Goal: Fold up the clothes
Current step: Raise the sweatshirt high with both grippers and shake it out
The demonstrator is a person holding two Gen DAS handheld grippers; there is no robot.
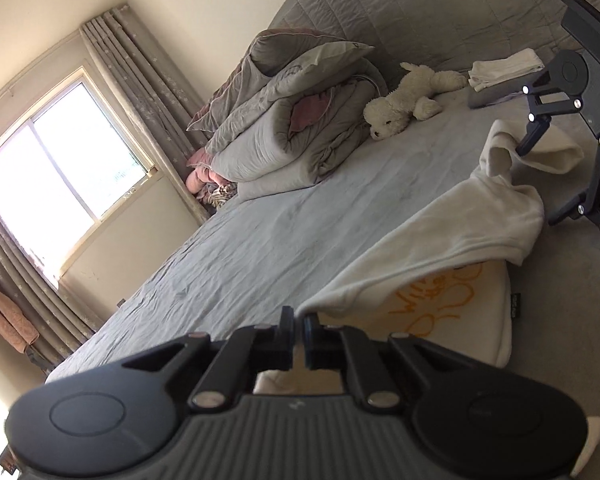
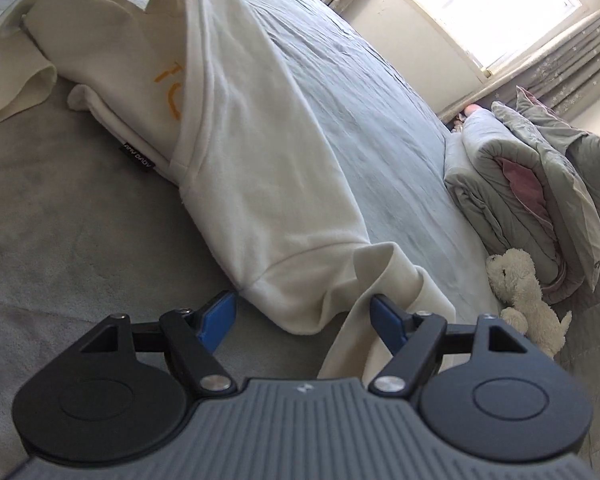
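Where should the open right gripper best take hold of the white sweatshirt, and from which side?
Probably at the sleeve end that lies between the right gripper's open fingers. Come straight forward along the bed: the white sweatshirt bunches there into a raised fold, thin enough to pinch.

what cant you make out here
- Orange print on the sweatshirt: both views, folds cover most of it.
- Black label: right wrist view, text too small.
- Left tongs: left wrist view, cloth at the tips hidden by the fingers.
- Window: overexposed.

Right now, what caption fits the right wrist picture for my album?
Open right tool beside a cream sweatshirt on the bed, near a plush dog.
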